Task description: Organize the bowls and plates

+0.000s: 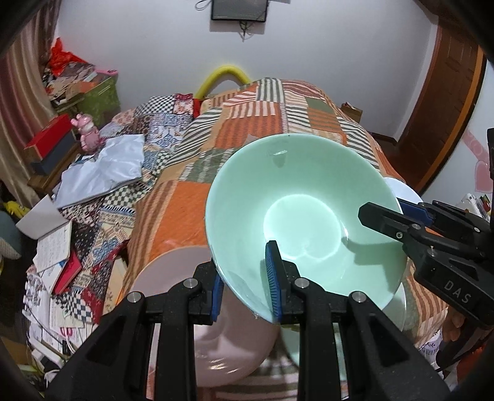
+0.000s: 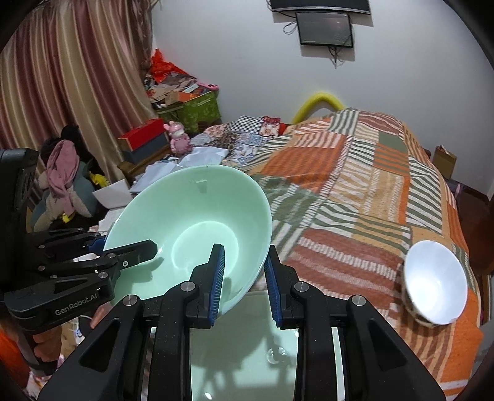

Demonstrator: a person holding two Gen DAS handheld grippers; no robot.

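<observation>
**Both grippers clamped, angled down**

I have the left gripper (image 1: 247,287) pinched tight on the green bowl (image 1: 308,200) rim — one pad inside, one outside. My right gripper (image 2: 244,277) grips the opposite rim likewise, both pointing downward.

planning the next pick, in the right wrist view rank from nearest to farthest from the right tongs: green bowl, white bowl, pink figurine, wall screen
1. green bowl: its rim is clamped in the right tongs.
2. white bowl: on the quilt, to the right.
3. pink figurine: far left, beside the red box.
4. wall screen: high on the back wall.
</observation>
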